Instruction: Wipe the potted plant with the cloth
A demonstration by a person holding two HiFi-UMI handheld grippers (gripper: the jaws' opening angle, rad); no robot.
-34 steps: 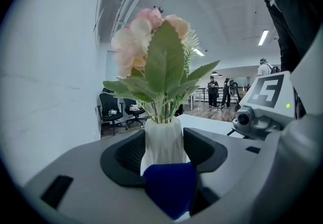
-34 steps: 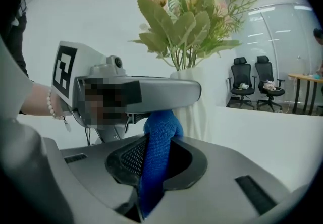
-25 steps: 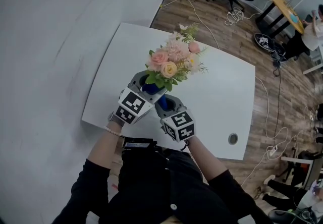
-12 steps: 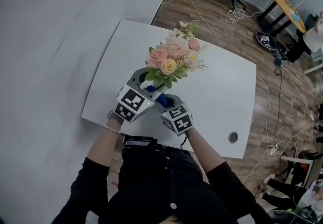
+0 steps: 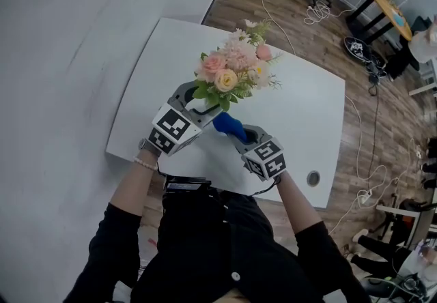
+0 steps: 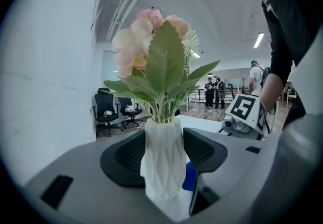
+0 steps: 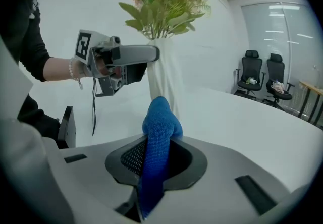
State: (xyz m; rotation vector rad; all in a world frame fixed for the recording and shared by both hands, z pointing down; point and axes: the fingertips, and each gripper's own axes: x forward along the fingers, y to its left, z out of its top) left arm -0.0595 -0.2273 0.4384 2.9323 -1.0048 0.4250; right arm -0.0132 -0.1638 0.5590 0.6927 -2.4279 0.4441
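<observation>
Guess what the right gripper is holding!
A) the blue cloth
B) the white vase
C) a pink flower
A: the right gripper is shut on the blue cloth, which sticks up between its jaws; the white vase sits in the left gripper instead.

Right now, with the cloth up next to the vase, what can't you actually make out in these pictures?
Vase foot on the table or lifted: left gripper view, it merges with white beneath; right gripper view, the cloth hides it.
Vase body: head view, covered by the flowers and left gripper.
Cloth touching vase or not: overlap only, in both gripper views.
</observation>
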